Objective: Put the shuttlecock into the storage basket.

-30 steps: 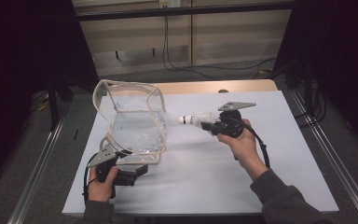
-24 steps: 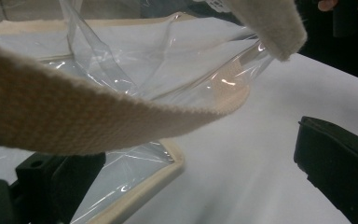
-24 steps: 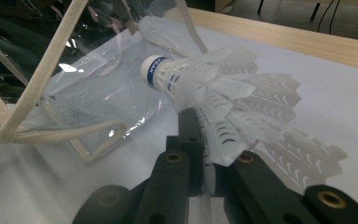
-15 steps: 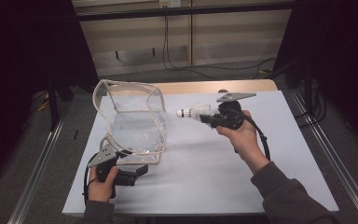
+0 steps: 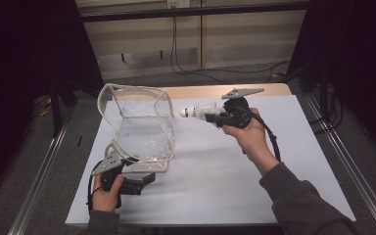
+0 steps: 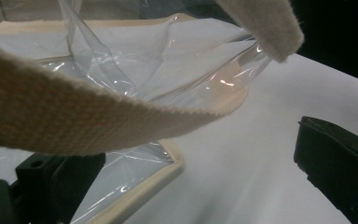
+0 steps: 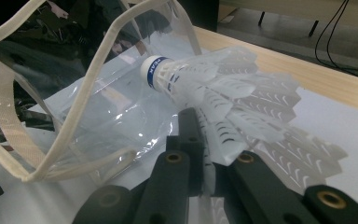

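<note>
Up close, right gripper [image 7: 205, 186] fingers pinching shuttlecock [image 7: 214, 88] feathers, left gripper [image 5: 127, 178] fingers wide beside clear bag [image 5: 142, 127].

the bag [image 5: 144, 132] is clear glossy plastic, creased, edged with rough woven cream cloth tape. the shuttlecock [image 7: 214, 93] has a translucent plastic skirt and smooth white cap. matt white sheet on the wooden tabletop [image 5: 196, 92].
</note>
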